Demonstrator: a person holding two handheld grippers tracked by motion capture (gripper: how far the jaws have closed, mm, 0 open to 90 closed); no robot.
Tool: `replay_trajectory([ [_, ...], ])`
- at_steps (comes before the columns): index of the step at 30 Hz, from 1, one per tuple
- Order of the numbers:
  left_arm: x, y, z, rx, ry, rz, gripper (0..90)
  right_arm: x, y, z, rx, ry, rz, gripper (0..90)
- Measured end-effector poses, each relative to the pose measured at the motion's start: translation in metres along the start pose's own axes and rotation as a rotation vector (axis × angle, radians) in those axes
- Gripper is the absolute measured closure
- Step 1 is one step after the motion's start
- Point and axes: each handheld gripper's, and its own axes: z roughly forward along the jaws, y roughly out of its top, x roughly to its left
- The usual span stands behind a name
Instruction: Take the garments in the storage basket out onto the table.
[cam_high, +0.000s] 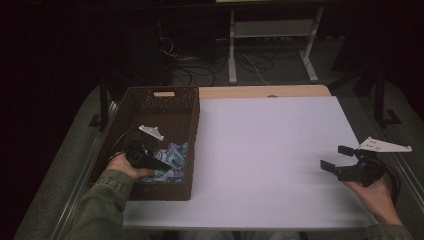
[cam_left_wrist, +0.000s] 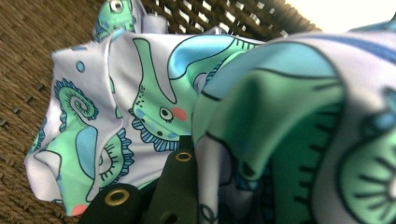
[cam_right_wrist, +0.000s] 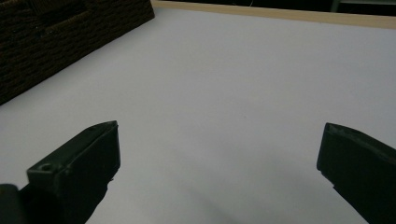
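Looking at the cloth (cam_high: 170, 159) first: it's a bunched-up print, seahorses in green and blue on white, sitting at the near end of the basket (cam_high: 165, 98), lower left of the high view. In the left gripper view its folds (cam_left_wrist: 154, 107) rise right over the jaws, and the jaws are pinched together with fabric caught between them, so I'd call that clamped on the cloth. The left gripper (cam_high: 150, 157) comes in from the lower left, so the cloth lies just ahead of and around its tips, heaped toward the basket's right wall with no clear long axis. The right gripper (cam_high: 336, 157) is way off at the lower right of the frame, over the bare white table (cam_high: 270, 150), jaws (cam_right_wrist: 219, 158) standing wide apart with nothing in them. So the left hand is plainly the nearer one. My guess is the next move is a lift up over the basket wall and rightward onto the table.
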Motion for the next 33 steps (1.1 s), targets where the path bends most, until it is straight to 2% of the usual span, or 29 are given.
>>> replay_trajectory([
  [3,0.0,-0.002,-0.004,-0.009,0.003,0.005,82.7,0.0,0.0,0.0,0.001,0.0,0.0,0.0],
  [6,0.0,-0.003,-0.013,-0.039,0.008,0.005,82.8,0.001,0.0,0.0,0.001,-0.002,0.0,0.0],
  [10,0.0,-0.004,-0.03,-0.069,0.003,-0.005,82.9,0.001,0.0,0.0,-0.001,-0.002,0.001,0.0],
  [18,0.003,0.0,-0.052,-0.116,0.012,-0.026,82.9,0.001,0.0,0.0,0.0,-0.002,-0.002,0.0],
  [28,0.002,0.025,-0.086,-0.162,0.057,-0.004,83.0,0.001,0.0,0.001,-0.001,-0.001,-0.002,0.0],
  [33,-0.001,0.04,-0.106,-0.2,0.062,0.009,82.9,0.001,0.0,0.001,-0.002,-0.001,-0.01,0.0],
])
